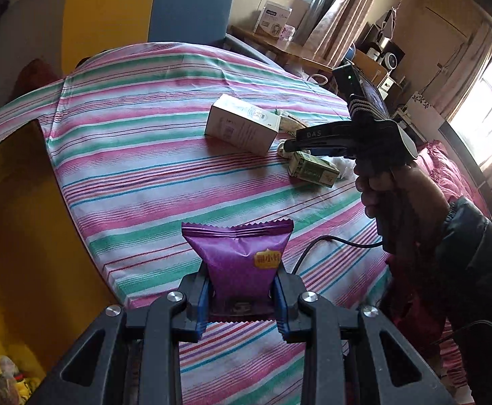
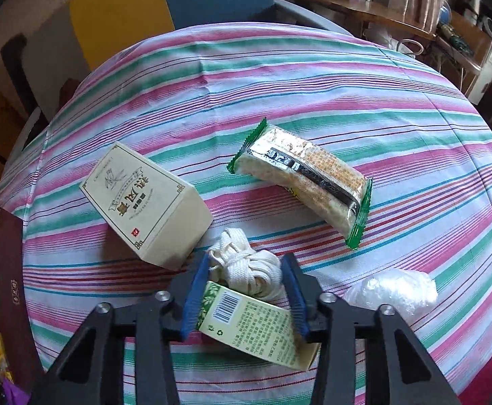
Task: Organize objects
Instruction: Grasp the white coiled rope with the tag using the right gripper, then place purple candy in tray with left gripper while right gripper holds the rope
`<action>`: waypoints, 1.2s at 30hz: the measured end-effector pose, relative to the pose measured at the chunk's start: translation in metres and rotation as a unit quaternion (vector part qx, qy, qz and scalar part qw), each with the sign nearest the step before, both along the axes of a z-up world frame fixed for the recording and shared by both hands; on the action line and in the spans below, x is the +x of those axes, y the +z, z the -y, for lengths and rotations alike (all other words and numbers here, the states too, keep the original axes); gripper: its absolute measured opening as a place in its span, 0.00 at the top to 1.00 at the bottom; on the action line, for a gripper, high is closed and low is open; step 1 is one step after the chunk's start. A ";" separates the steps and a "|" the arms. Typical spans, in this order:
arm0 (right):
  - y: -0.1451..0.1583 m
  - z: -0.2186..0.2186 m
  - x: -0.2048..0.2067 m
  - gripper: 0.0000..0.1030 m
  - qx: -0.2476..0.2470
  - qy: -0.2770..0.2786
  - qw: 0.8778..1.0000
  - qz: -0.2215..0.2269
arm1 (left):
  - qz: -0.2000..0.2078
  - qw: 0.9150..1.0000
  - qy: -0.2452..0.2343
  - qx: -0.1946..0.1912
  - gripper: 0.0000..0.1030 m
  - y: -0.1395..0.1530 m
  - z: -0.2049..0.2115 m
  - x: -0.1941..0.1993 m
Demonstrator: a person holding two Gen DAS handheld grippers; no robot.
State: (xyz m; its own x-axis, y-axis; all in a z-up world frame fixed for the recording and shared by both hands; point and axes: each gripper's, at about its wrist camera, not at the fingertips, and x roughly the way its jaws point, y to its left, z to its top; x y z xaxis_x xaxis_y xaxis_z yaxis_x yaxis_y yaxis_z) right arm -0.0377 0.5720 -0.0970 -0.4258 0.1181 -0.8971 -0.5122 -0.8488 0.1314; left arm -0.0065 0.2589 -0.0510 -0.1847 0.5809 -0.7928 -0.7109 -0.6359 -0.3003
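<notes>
My left gripper (image 1: 242, 287) is shut on a purple snack packet (image 1: 237, 256), held upright above the striped tablecloth (image 1: 138, 155). My right gripper (image 2: 246, 270) points steeply down, its blue pads (image 2: 193, 303) pressed on both sides of a small green-and-cream carton (image 2: 256, 324) lying on the cloth. A bundle of white flat cord (image 2: 246, 266) lies just beyond that carton, between the fingertips. In the left wrist view the right gripper (image 1: 288, 145) reaches in from the right over the same carton (image 1: 313, 168), with a hand on its handle.
A cream box (image 2: 144, 202) lies left of the right gripper, a green-edged cracker packet (image 2: 303, 182) beyond it, crumpled clear plastic (image 2: 394, 290) to the right. A dark red box wall (image 2: 9, 287) with small items behind it stands at the left table edge. A blue chair (image 1: 188, 3) stands behind the table.
</notes>
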 end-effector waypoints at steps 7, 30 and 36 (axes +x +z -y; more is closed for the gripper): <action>-0.002 0.001 0.001 0.65 0.000 0.004 1.000 0.006 | 0.007 0.999 0.033 0.008 0.71 0.000 0.038 -0.004; -0.002 0.019 -0.005 0.65 0.056 0.033 0.998 0.026 | 0.018 0.967 0.255 0.012 0.71 0.002 0.205 -0.116; -0.001 0.023 -0.005 0.65 0.064 0.038 0.997 0.030 | 0.031 0.963 0.269 -0.018 0.71 -0.018 0.199 -0.171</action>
State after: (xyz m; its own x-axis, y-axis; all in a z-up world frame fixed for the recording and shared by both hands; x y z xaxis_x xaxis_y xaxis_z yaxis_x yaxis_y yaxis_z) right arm -0.0424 0.5486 -0.0981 -0.3837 0.2035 -0.9008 -0.4497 -0.8931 -0.0102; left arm -0.1774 0.0598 -0.0691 -0.4021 0.3866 -0.8300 -0.2579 -0.9176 -0.3025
